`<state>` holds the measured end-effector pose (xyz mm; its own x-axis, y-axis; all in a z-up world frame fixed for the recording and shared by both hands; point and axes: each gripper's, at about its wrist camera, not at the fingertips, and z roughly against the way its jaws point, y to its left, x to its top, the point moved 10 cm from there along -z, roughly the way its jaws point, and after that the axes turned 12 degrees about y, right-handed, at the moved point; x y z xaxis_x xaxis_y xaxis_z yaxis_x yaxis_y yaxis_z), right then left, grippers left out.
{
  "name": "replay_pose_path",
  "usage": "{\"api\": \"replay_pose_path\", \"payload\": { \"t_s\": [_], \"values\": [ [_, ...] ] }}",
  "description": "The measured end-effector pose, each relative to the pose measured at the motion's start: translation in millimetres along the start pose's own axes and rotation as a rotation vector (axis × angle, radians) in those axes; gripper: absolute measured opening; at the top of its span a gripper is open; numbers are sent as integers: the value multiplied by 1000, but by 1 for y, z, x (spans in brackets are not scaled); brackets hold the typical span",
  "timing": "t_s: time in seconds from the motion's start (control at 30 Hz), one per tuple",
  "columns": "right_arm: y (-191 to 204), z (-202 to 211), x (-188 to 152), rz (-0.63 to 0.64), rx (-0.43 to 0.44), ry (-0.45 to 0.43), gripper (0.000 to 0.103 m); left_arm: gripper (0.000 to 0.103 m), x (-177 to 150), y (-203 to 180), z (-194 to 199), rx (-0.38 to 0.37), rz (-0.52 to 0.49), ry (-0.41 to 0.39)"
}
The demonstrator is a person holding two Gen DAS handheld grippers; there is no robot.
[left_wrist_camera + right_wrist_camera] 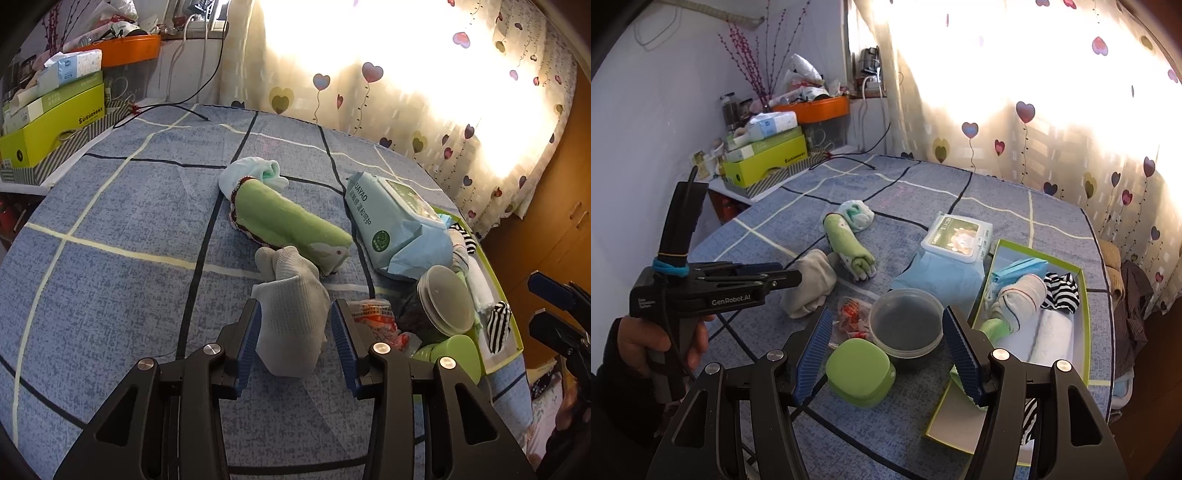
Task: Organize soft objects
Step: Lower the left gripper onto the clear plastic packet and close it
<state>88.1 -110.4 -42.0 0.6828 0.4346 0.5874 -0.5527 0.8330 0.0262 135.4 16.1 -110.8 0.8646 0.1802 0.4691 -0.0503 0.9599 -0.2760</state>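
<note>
We see the grey sock (291,314) lying crumpled on the blue checked bed cover (110,229), between the spread fingers of the left hand-held gripper (295,334), whose blue pads flank it without pinching it. Just beyond the sock lies a rolled green towel (288,225), with a pale blue sock bundle (247,171) touching its far end. To the right sit a pack of wet wipes (391,221) and a green-rimmed box (1084,325) holding a white roll and striped socks. The right hand-held gripper (886,350) hangs released, jaws wide, above a round lidded tub (907,325) and a green case (858,373).
</note>
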Motion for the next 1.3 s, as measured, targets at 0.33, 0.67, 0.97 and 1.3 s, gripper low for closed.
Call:
{"api": "replay_pose_path", "payload": {
  "t_s": [0.33,0.67,0.97,1.3],
  "values": [
    [-1,-6,0,-4,1,17,62,44,3,-16,15,-7,-41,-52],
    [-7,-8,-1,-20,-6,18,62,44,-8,-56,-23,-78,-110,55],
    [-18,-11,-5,-36,0,22,62,44,-11,-63,-49,-72,-115,112],
    [-21,-12,-4,-41,0,23,62,34,-10,-68,-57,-50,-150,119]
  ]
}}
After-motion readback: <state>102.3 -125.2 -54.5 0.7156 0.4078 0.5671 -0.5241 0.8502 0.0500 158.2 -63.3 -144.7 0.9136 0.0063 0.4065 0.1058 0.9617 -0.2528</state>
